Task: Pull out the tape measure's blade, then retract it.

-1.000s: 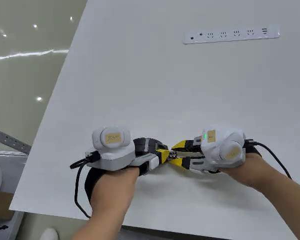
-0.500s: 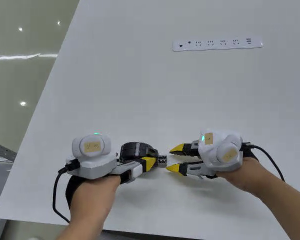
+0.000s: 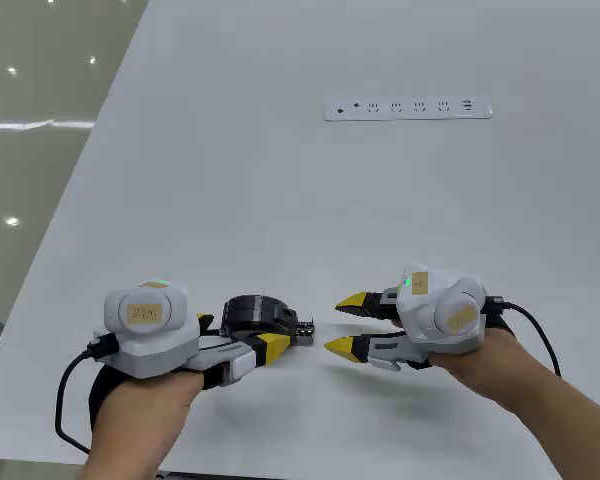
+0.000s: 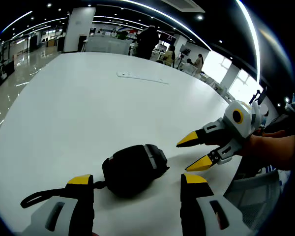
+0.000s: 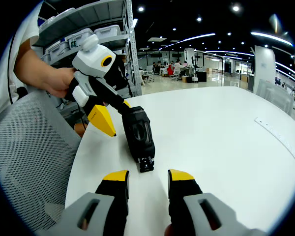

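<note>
Tape measure, black, lies on white table near front edge, blade in, hook end facing right gripper. Left gripper jaws spread wide, case just ahead between tips, unclamped. Right gripper jaws apart, empty, near hook. Power strip well behind.

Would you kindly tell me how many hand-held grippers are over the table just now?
2. The left hand-held gripper, open, is at the black tape measure near the table's front edge; the right hand-held gripper, also open, faces it from the right without touching.
</note>
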Tool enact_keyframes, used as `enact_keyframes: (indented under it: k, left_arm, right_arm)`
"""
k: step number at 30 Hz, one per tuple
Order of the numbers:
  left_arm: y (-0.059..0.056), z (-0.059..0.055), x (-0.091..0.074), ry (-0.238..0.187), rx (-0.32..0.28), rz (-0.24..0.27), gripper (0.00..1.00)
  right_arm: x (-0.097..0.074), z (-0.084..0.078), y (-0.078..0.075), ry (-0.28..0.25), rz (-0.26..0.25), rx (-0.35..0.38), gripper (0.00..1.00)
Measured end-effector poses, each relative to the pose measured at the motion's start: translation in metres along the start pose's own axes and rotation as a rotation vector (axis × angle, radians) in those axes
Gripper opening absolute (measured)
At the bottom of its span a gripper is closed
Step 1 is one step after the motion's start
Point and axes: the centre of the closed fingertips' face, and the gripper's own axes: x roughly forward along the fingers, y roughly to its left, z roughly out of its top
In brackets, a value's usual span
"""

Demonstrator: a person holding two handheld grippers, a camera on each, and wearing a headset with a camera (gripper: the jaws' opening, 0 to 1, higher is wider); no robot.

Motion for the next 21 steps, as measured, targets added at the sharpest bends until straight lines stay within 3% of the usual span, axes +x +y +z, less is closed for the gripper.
enact_keyframes:
  k: [7, 14, 21]
  left_arm:
    - [0.003, -0.003, -0.01, -0.004, 0.047, -0.011, 0.71]
    - [-0.004, -0.011, -0.017, 0.008, 0.135, -0.065, 0.73]
    - [-0.006, -0.017, -0.024, 0.011, 0.162, -0.103, 0.73]
  right_arm:
    - [-0.013, 0.001, -0.001, 0.006, -0.04, 0.02, 0.33]
    - [-0.025, 0.002, -0.001, 0.002, -0.071, 0.05, 0.36]
    - [-0.04, -0.001, -0.004, 0.003, -0.113, 0.103, 0.43]
